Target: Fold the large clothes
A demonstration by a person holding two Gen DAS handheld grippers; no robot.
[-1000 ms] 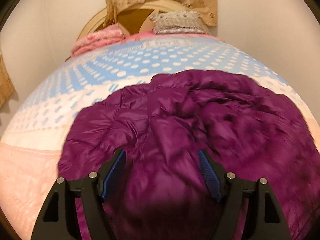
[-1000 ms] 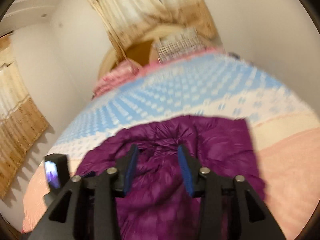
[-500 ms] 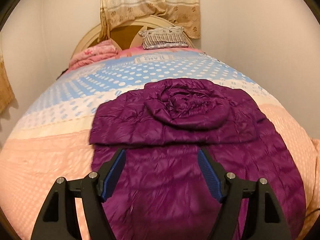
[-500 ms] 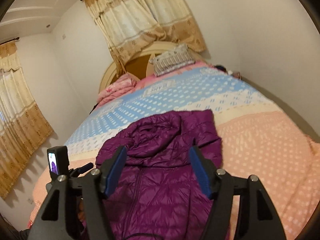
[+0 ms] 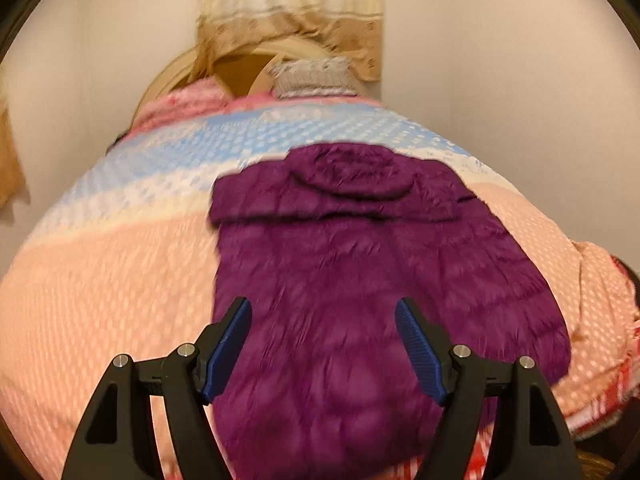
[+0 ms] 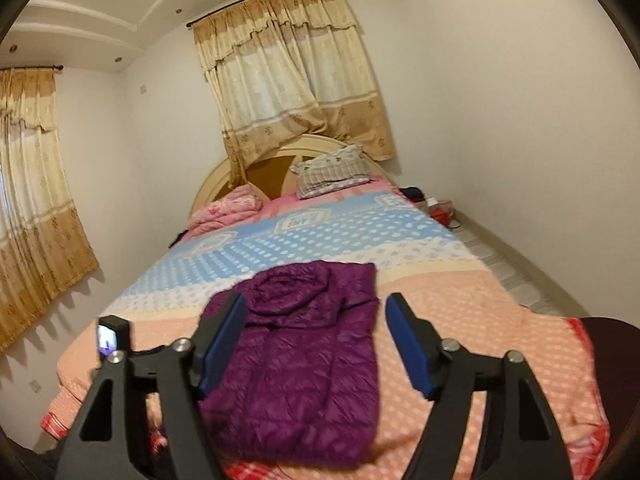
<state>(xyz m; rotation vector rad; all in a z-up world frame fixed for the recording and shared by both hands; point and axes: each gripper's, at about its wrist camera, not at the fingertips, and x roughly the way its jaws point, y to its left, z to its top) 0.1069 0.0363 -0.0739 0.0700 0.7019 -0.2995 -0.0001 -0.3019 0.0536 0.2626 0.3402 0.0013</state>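
A purple quilted puffer jacket (image 5: 360, 280) lies flat on the bed, its hood and sleeves folded over the upper part, hem toward me. It also shows in the right wrist view (image 6: 308, 360) as a long narrow shape. My left gripper (image 5: 323, 312) is open and empty, hovering above the jacket's lower part. My right gripper (image 6: 316, 308) is open and empty, held higher and further back over the jacket's near end. Neither gripper touches the cloth.
The bed (image 6: 460, 320) has a peach, white and blue dotted cover. A pink folded blanket (image 6: 232, 208) and a patterned pillow (image 6: 332, 170) lie by the headboard. Curtains (image 6: 296, 80) hang behind. Small items (image 6: 436, 208) sit on the floor at the right wall.
Both grippers have pulled back and up from the jacket, which now looks smaller. The right gripper has opened wider. The jacket lies still as left half a second ago.
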